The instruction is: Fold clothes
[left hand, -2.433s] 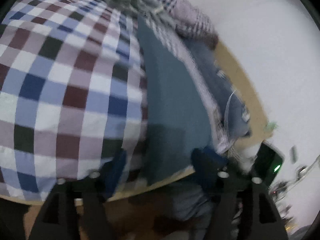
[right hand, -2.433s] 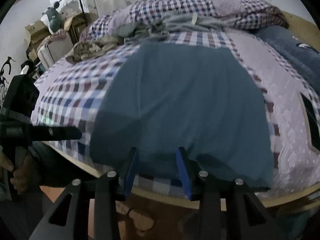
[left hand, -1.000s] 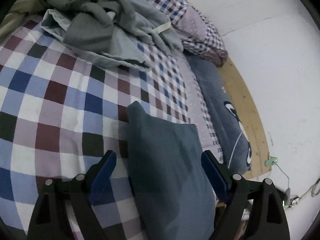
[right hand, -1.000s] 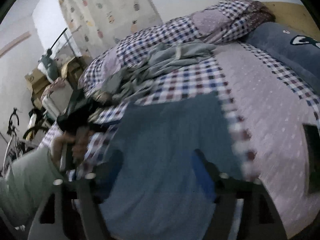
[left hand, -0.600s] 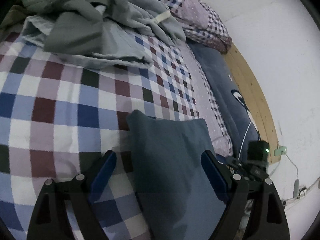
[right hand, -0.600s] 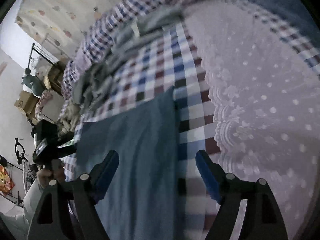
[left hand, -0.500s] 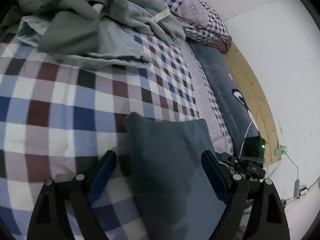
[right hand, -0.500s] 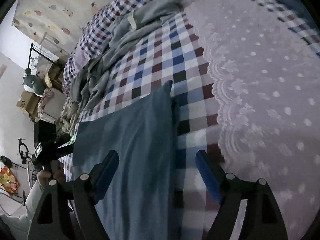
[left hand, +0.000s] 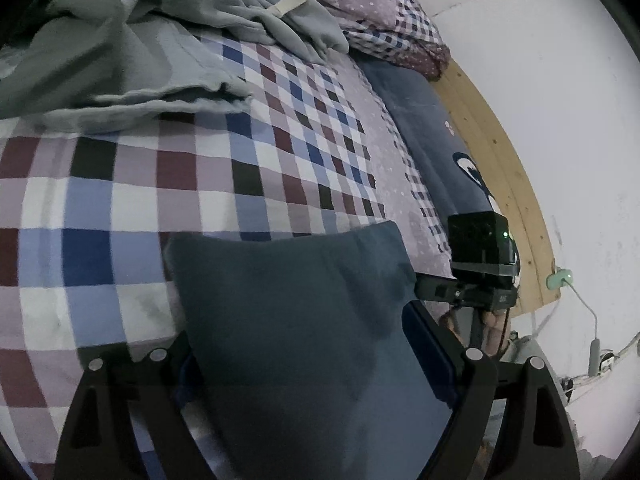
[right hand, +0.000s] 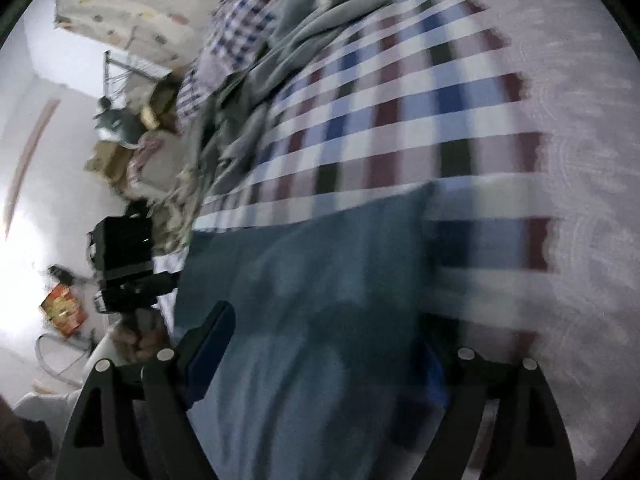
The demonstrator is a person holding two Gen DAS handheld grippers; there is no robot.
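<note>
Your teal garment (left hand: 304, 320) lies folded flat on the checked bedspread (left hand: 120, 200), near the bed's edge, with both tongs above it. The left tongs (left hand: 304, 352) stand wide, holding nothing. The right tongs (right hand: 320, 344) have just been opening and are also wide, the cloth beneath them but not pinched. Expect it to be light, soft and limp: it will sag and slide on itself. Take hold at the far corners or along a folded edge, pinching all layers.
</note>
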